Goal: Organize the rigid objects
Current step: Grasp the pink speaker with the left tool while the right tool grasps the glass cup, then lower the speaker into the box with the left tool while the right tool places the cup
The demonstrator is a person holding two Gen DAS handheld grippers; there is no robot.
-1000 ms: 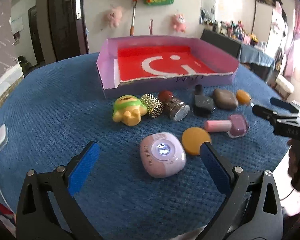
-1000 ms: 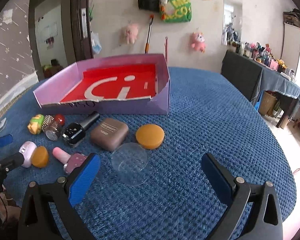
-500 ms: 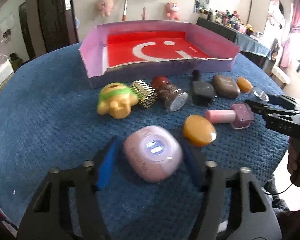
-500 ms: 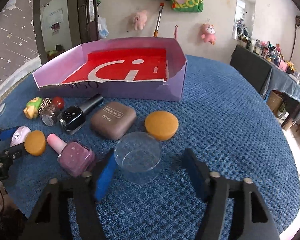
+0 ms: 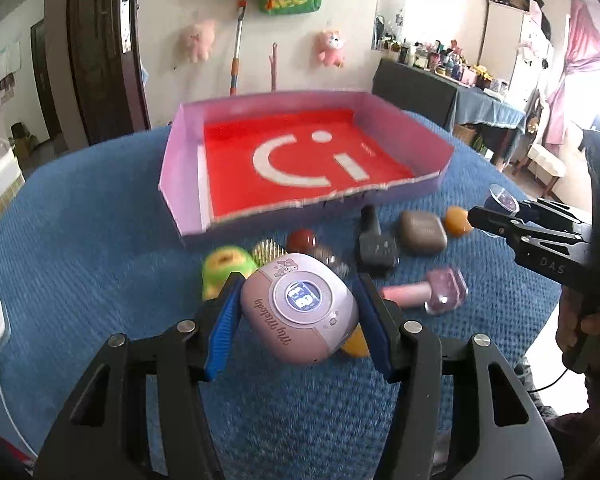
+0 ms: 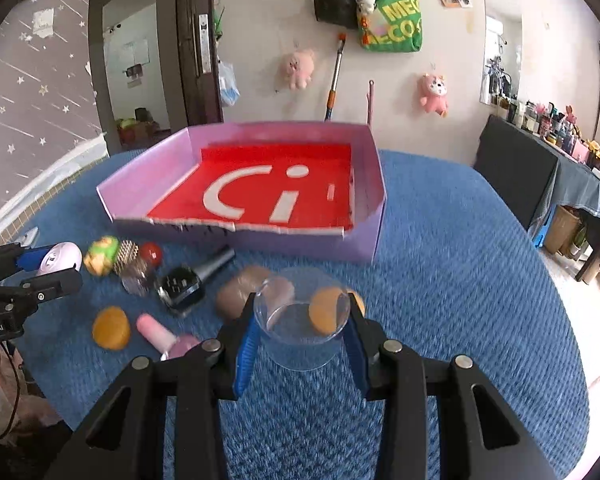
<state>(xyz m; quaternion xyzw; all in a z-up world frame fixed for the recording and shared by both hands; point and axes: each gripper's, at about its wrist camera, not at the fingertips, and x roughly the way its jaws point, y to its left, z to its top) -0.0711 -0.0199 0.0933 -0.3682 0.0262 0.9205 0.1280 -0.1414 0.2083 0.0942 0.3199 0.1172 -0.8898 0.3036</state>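
Left wrist view: left gripper (image 5: 300, 314) clamping pink device (image 5: 300, 312), lifting off counter (image 5: 80, 240). Right gripper (image 6: 302, 330) closing on clear dish (image 6: 300, 316), near purple tray (image 6: 364, 236).

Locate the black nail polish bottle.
In the right wrist view the black bottle lies on the blue cloth left of centre, just before the purple tray, between the glitter jar and the brown case.
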